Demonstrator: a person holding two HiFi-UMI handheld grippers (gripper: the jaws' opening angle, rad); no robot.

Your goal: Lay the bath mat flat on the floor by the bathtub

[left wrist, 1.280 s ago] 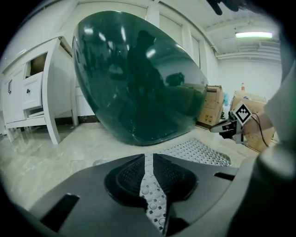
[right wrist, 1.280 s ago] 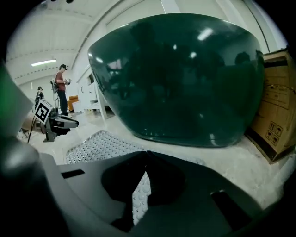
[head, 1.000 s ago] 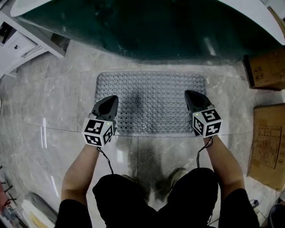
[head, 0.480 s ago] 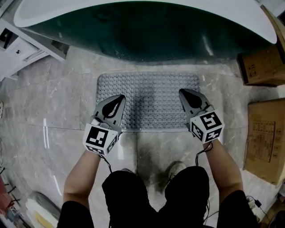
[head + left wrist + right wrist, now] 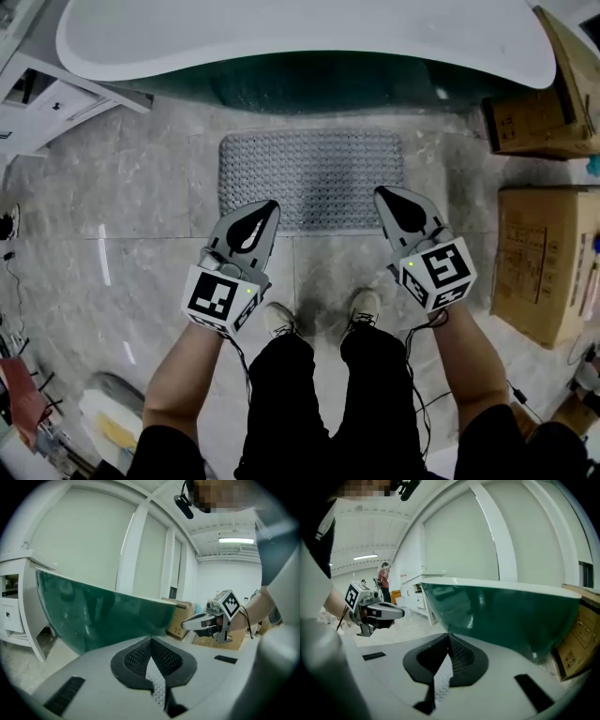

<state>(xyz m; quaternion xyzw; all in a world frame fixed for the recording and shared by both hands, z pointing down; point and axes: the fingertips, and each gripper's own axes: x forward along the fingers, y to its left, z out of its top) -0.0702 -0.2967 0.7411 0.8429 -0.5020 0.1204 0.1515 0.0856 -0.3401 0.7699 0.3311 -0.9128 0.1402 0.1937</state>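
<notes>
Tongs on both sides are pressed together with nothing between them. The left tongs (image 5: 266,212) and right tongs (image 5: 387,201) are held up in front of the person, clear of the bath mat (image 5: 312,178); each gripper view shows the pads meeting in a closed seam.

Beyond their tips, the mat lies spread flat on the marble floor (image 5: 150,187), its far edge just beside the base of the green bathtub (image 5: 309,42). No fold or curled corner shows, so the laying looks finished.

The mat is grey and covered in small nubs, and it is probably rubbery, so it is likely soft, floppy and fairly light. Held at one point it would sag and fold. The two near corners, one per side, are the best hold, with the edge kept taut. On polished stone it may slide if nudged.

Cardboard boxes (image 5: 544,262) stand well to the right.
</notes>
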